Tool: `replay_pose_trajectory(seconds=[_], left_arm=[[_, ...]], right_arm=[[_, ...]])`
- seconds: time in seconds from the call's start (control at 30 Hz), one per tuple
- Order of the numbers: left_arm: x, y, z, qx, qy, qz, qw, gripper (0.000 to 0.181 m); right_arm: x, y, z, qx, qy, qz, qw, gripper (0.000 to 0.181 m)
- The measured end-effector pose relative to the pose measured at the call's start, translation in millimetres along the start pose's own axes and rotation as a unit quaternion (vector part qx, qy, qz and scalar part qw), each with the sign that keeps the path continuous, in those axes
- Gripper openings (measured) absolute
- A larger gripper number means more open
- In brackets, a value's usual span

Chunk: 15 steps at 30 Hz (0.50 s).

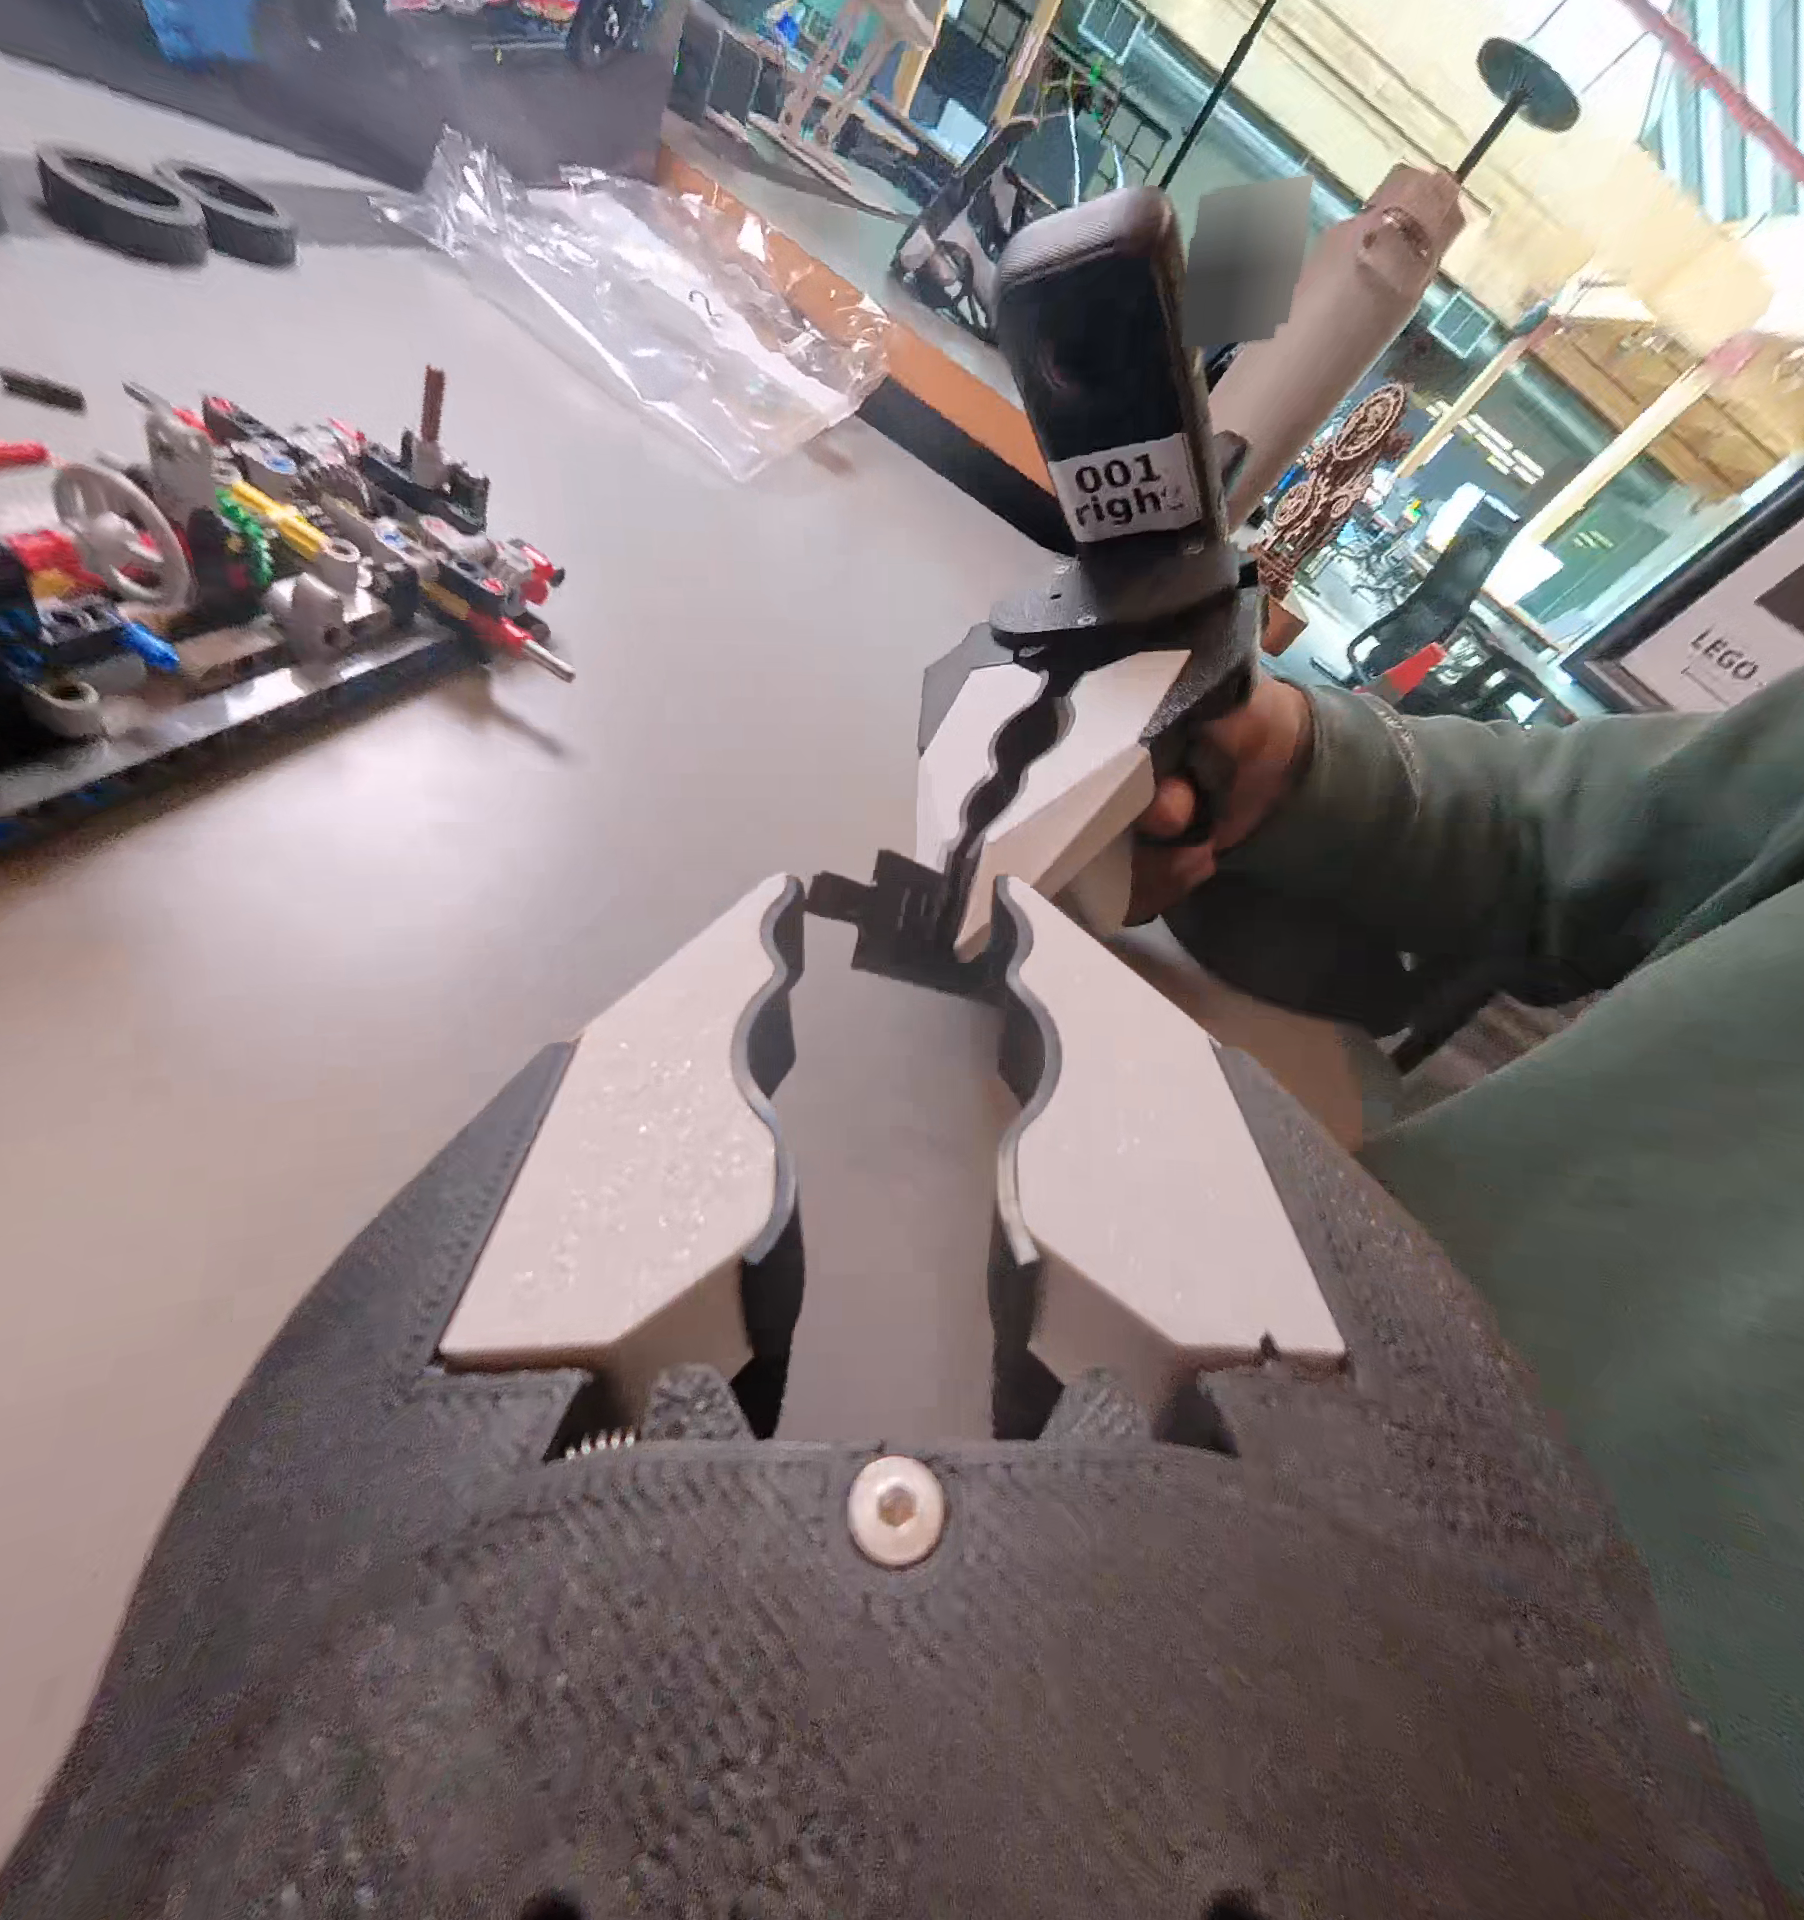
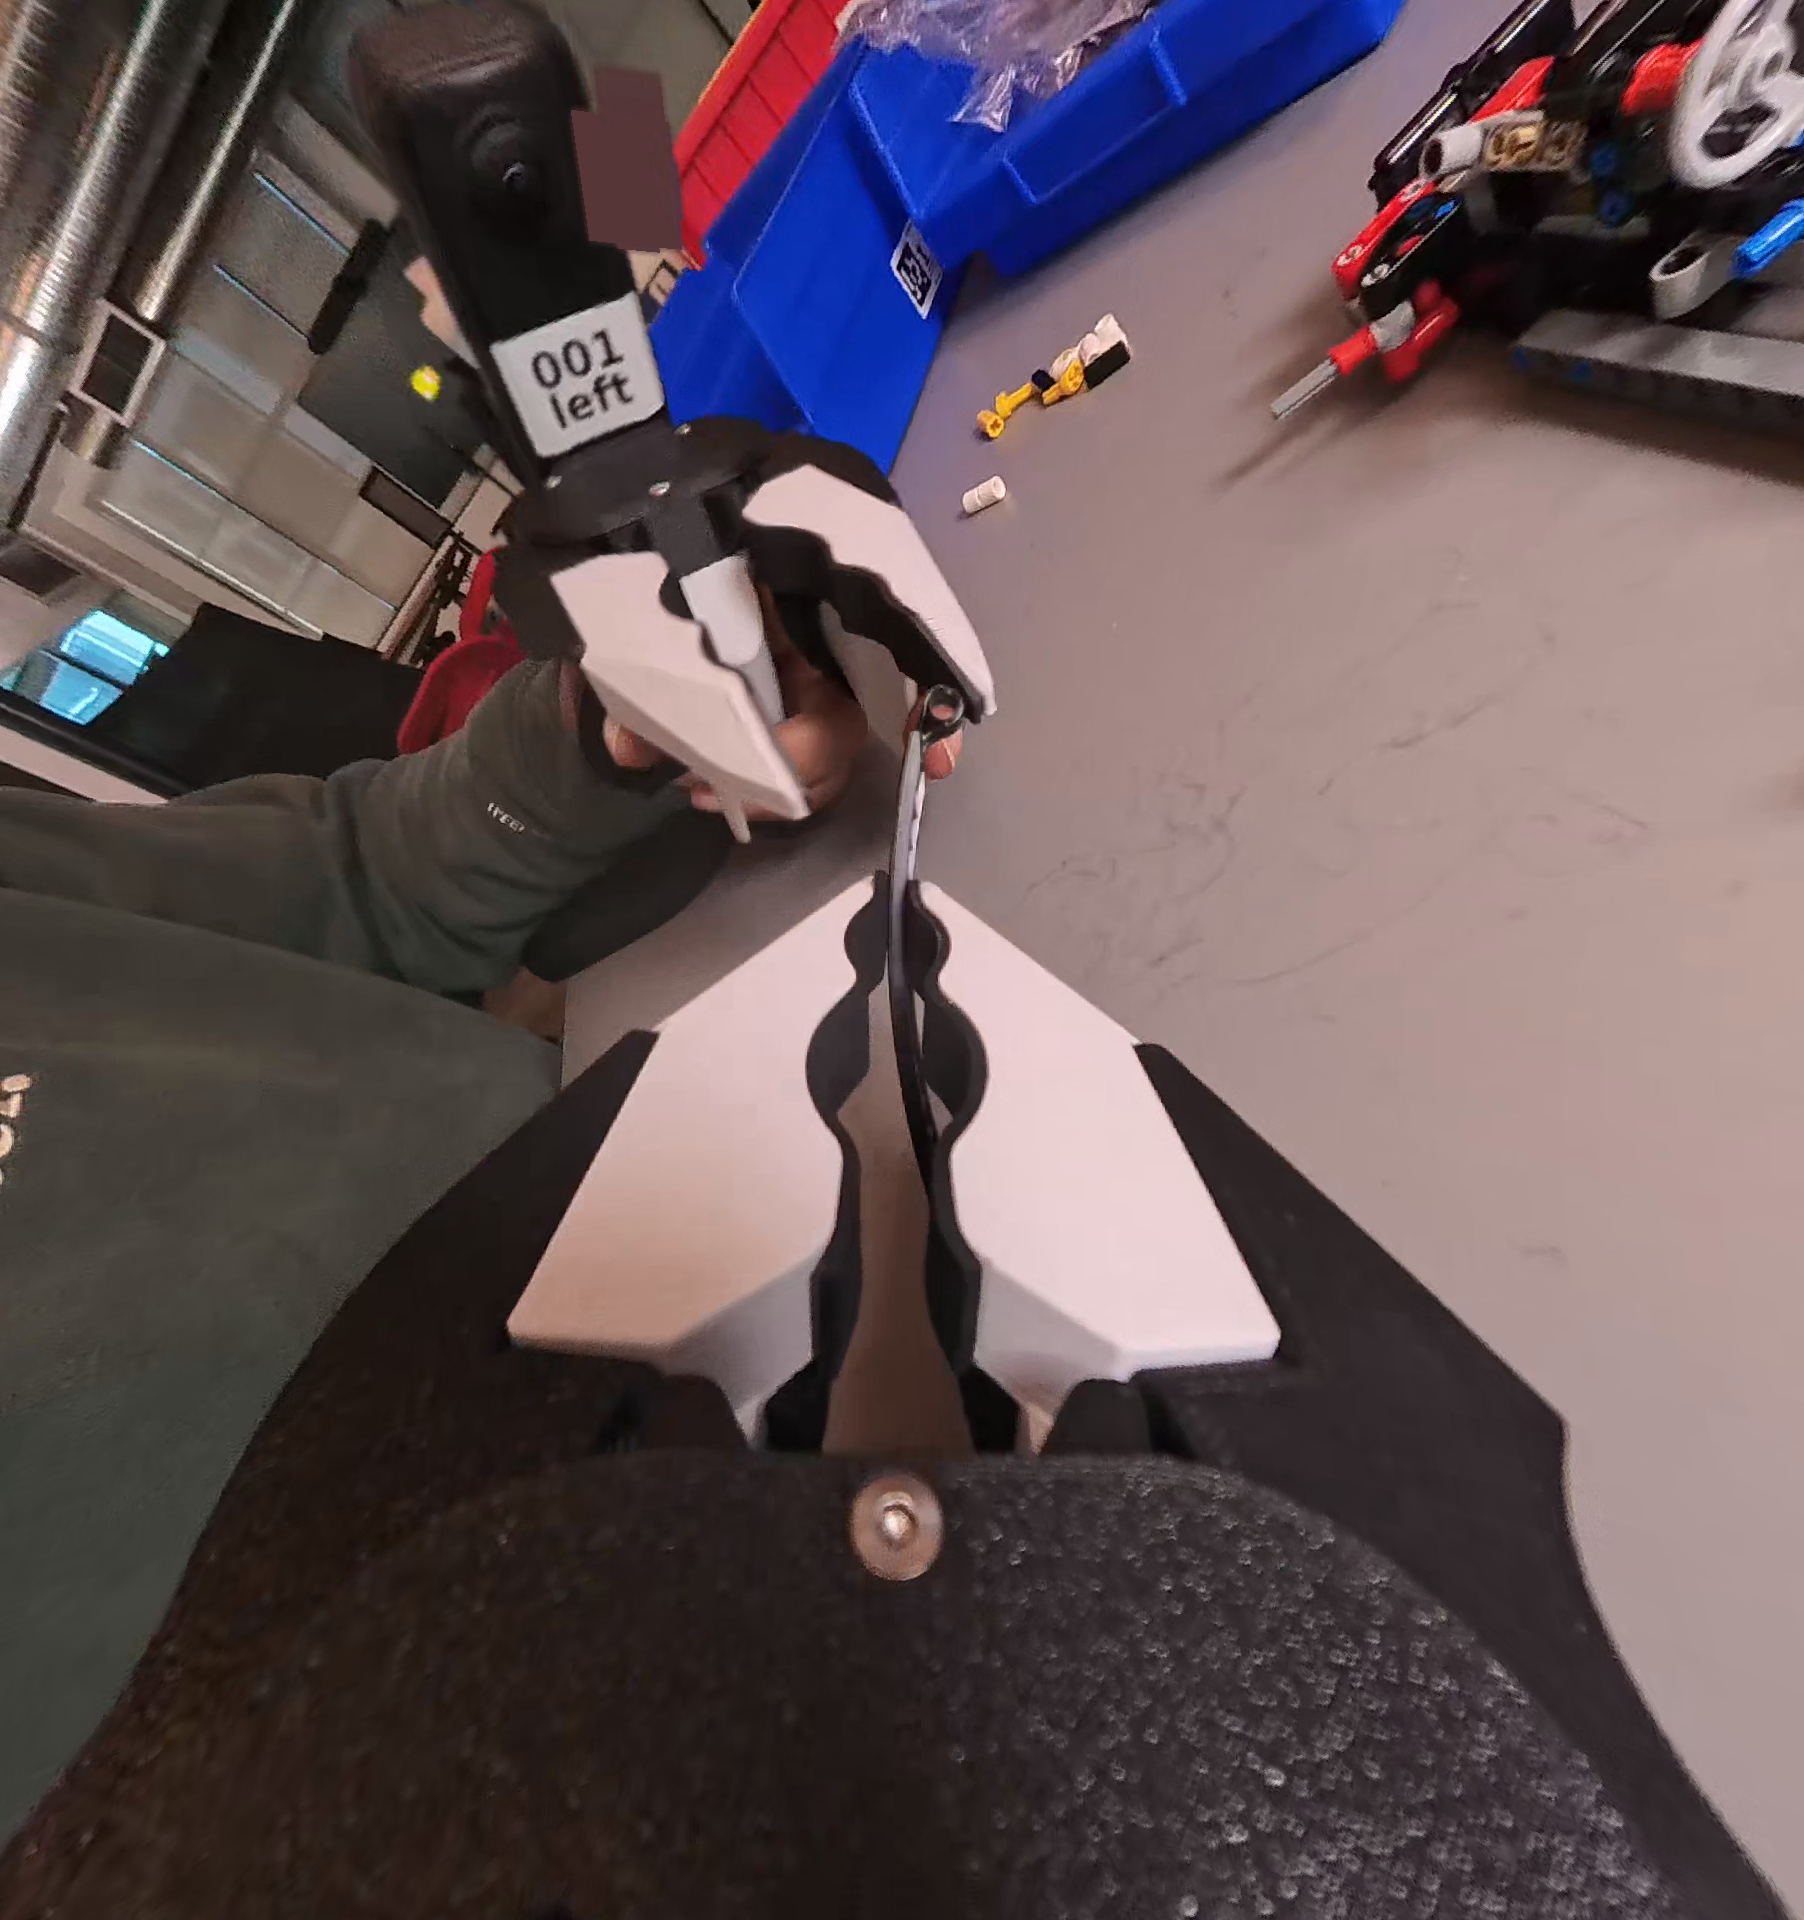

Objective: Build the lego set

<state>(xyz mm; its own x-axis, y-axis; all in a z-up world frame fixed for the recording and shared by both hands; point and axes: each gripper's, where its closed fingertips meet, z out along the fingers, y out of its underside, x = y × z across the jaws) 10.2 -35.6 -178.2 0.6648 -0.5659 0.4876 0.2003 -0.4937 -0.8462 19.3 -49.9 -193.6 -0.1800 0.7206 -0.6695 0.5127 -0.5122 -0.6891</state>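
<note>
Lego piece [image 2: 913, 831], a thin black curved strip, sits clenched edge-on in my right gripper [image 2: 903, 904], long axis running forward to my left gripper [image 1: 898, 904], whose parted fingers meet its far end above the table [image 2: 1397, 935].

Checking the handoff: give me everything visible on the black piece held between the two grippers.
The black piece is a thin, flat, glossy plastic-looking Lego part. In the right wrist view it shows edge-on as a slightly curved strip with a round hole at its far end. In the left wrist view its face looks stepped and notched. The right gripper is shut on it; its far end reaches one finger of the open left gripper, though contact there is unclear. It is held above the grey table.
</note>
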Motion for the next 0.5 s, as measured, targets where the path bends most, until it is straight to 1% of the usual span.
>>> replay_pose_trajectory(seconds=[0.07, 0.17, 0.23, 0.3, 0.37, 0.43, 0.5], left_arm=[[-7, 5, 3, -0.021, -0.011, -0.001, 1.0, 0.016], [-9, 11, 7, -0.061, 0.001, -0.016, 0.998, 0.013], [-8, 16, 12, -0.105, 0.021, -0.025, 0.994, 0.01], [-9, 22, 17, -0.153, 0.037, -0.021, 0.987, 0.009], [-7, 29, 24, -0.209, 0.063, -0.018, 0.976, 0.009], [-10, 35, 32, -0.256, 0.08, -0.01, 0.963, 0.009], [-15, 35, 43, -0.283, 0.093, -0.008, 0.955, 0.01]], right_arm=[[-1, 3, 1, -0.006, -0.002, -0.002, 1.0, 0.0], [8, 9, -2, -0.027, 0.025, -0.03, 0.999, 0.0], [15, 12, -5, -0.047, 0.047, -0.059, 0.996, 0.008], [21, 10, -11, -0.06, 0.079, -0.116, 0.988, 0.02], [31, 11, -18, -0.086, 0.126, -0.197, 0.969, 0.02], [43, 15, -26, -0.12, 0.175, -0.266, 0.94, 0.019], [49, 18, -33, -0.143, 0.205, -0.304, 0.919, 0.014]])
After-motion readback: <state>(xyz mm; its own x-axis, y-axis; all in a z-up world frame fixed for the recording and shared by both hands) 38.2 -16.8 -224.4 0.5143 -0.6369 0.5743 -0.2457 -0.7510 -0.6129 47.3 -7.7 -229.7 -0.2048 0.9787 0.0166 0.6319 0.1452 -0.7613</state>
